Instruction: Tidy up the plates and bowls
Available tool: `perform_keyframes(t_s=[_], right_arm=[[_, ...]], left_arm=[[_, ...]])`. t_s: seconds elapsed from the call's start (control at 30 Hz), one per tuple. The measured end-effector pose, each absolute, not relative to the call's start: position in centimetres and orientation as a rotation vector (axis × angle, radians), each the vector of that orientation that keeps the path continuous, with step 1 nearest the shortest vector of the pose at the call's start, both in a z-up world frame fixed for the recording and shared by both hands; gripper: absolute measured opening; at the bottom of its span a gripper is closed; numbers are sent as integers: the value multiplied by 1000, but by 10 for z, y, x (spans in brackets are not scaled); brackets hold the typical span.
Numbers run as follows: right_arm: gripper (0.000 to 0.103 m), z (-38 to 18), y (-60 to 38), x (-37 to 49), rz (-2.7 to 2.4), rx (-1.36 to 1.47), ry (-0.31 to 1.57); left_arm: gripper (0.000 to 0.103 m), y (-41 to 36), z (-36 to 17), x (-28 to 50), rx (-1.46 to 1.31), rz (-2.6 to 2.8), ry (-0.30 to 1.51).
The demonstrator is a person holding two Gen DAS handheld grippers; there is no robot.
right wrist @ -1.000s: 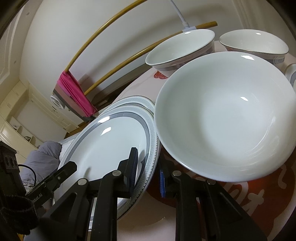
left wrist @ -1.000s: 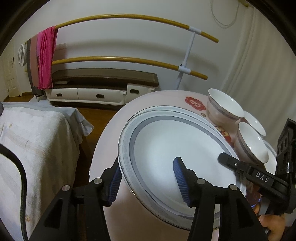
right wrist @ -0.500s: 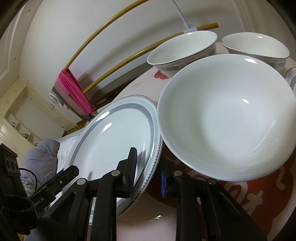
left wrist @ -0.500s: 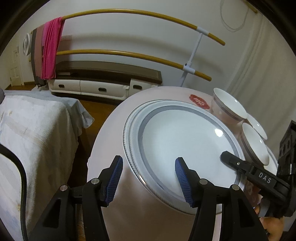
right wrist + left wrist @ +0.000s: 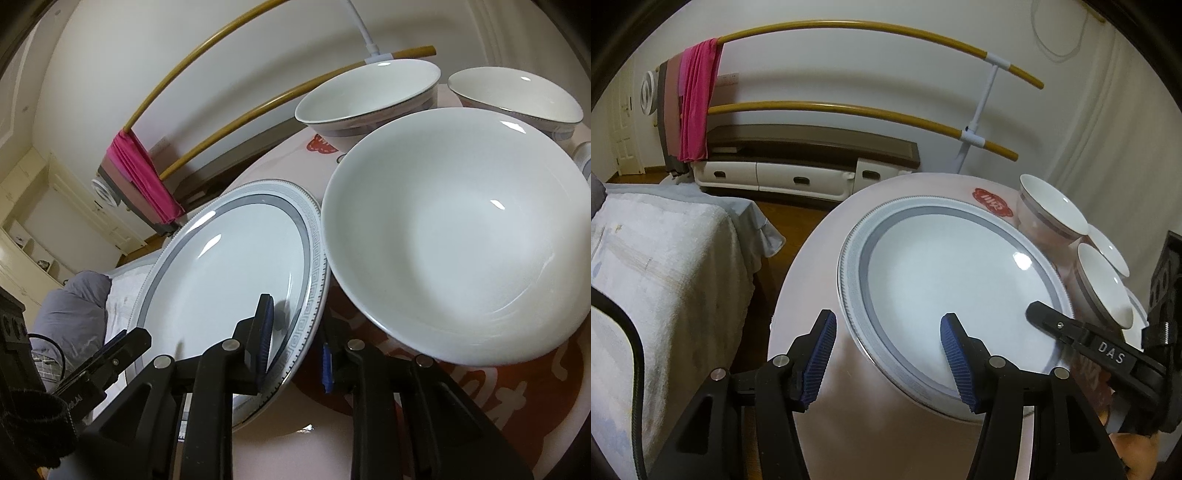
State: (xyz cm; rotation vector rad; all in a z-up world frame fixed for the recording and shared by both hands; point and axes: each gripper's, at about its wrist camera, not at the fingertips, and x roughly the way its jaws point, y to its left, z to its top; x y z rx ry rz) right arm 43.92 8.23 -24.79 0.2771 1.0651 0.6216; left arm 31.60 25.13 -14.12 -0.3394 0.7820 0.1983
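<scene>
A second ago a second plate rim showed under the gray-banded plate; now the edges line up and it reads as one plate, lying flat on the round worktop. The left gripper has kept its place, jaws standing apart and empty: one blue pad sits outside the plate's near rim at 7 o'clock, the other hangs over the plate's well. The right gripper is as before, clamped on the plate's rim at the plate's 4 o'clock, one pad on the top face, the other beneath.

The worktop is pale with red print on it. To the left stands a bed under a light cover. Farther off, a low cabinet runs along the white wall, with two yellow rails above it and a pink cloth draped at 10 o'clock.

In the right wrist view a large white bowl sits just beside the plate, nothing in it. Beyond it, at 12 and 1 o'clock, stand two smaller bowls, likewise holding nothing.
</scene>
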Motion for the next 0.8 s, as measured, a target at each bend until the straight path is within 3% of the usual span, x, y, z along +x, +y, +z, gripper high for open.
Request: perform_keyframes(t_s=[0.3, 0.4, 0.47, 0.67, 0.8], right_arm=[[24, -246, 84, 439, 622, 287, 1085], [34, -238, 81, 432, 625, 273, 1066], [50, -229, 76, 423, 617, 255, 1049], [63, -204, 57, 389, 633, 213, 1036], [64, -184, 27, 365, 602, 195, 972]], left_arm=[[58, 239, -128, 304, -311, 214, 761], [61, 230, -119, 296, -294, 243, 743], [61, 221, -112, 289, -276, 256, 729], [67, 179, -87, 267, -205, 262, 665], [73, 146, -71, 245, -160, 251, 610]])
